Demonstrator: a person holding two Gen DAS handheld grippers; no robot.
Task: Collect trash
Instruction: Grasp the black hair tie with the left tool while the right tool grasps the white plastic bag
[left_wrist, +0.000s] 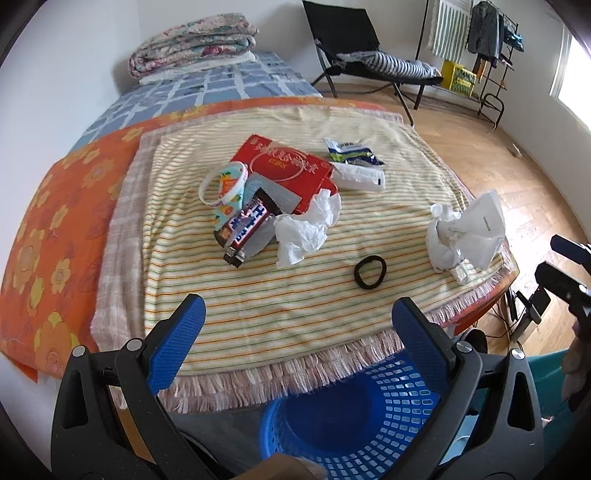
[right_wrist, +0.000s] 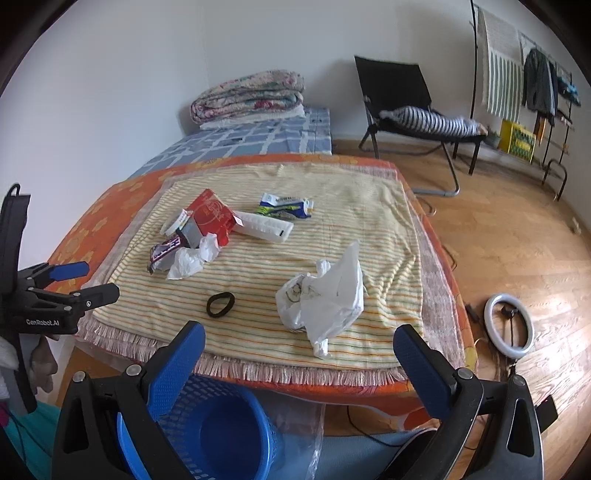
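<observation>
Notably, the trash lay spread over a striped cloth (left_wrist: 258, 295) on a low bed. The candy wrapper (left_wrist: 245, 225) sat centre-left in the left wrist view, its long axis running from lower left to upper right, its upper end tucked under a red box (left_wrist: 291, 168). A crumpled tissue (left_wrist: 306, 229) touched the wrapper's right side and the box's lower corner. A white plastic bag (right_wrist: 325, 299) lay crumpled at centre frame in the right wrist view, one peak pointing up-right. A black hair tie (right_wrist: 220, 304) lay flat left of the bag, apart from it. A paper cup (left_wrist: 227, 188) lay tipped against the box's left edge. A white tube (right_wrist: 266, 227) pointed down-right, just beside a blue-green snack packet (right_wrist: 284, 206).

The blue basket (right_wrist: 221, 428) stood below the bed's fringe at lower frame; its rim was partly hidden by gripper fingers and cut off by the frame edge. Print on the wrappers was too small to read.

The left gripper (left_wrist: 297, 339) hovered over the near fringe, fingers spread wide, holding nothing. The right gripper (right_wrist: 299, 363) was likewise wide apart and empty, above the bed's near edge.
</observation>
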